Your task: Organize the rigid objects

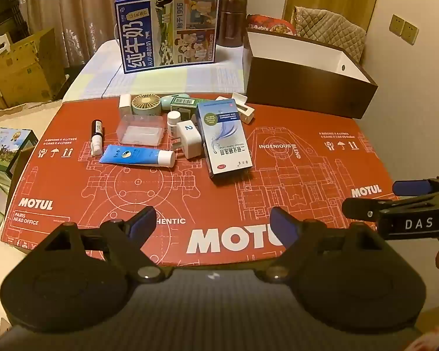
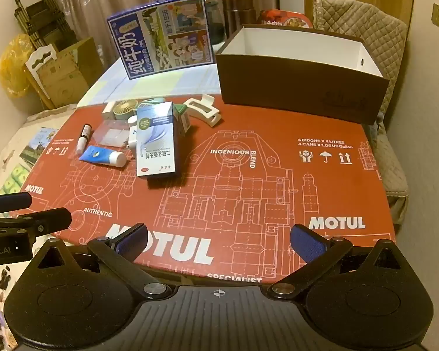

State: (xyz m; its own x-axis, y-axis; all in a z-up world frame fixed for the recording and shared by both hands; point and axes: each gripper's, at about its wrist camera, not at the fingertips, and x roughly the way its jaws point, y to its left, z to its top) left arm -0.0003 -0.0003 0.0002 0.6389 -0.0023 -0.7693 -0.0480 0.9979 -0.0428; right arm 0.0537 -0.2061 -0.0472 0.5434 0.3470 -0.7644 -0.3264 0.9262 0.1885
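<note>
Both grippers are hovering over the near edge of the red cardboard sheet (image 1: pixel 278 152), pitched downward, and neither is holding anything: the left gripper (image 1: pixel 213 222) is standing with its blue pads spread wide and only printed cardboard showing between them, and the right gripper (image 2: pixel 219 241) is likewise gaping, nothing between its pads. The cluttered pile is sitting at about twelve o'clock from the left jaws, and at about eleven o'clock from the right jaws. Closest of the pile is the white and blue carton (image 1: pixel 224 137), lying with its long axis running roughly from twelve to six, so its short end is facing the grippers and its narrow width is crossing the line of the pads. Just to its nine o'clock side a white plug adapter (image 1: pixel 188 139) is touching it, and further toward nine a blue tube (image 1: pixel 137 155) is lying crosswise, its cap pointing to three. The open brown box (image 2: pixel 301 87), white inside, is waiting at about one o'clock from the right jaws, well apart from the pile. Judging from this layout, the left gripper is facing the carton more squarely, while the right one is lying nearer the box, so a straight forward reach by the left, pads straddling the carton's width, is looking like the simpler approach.
</note>
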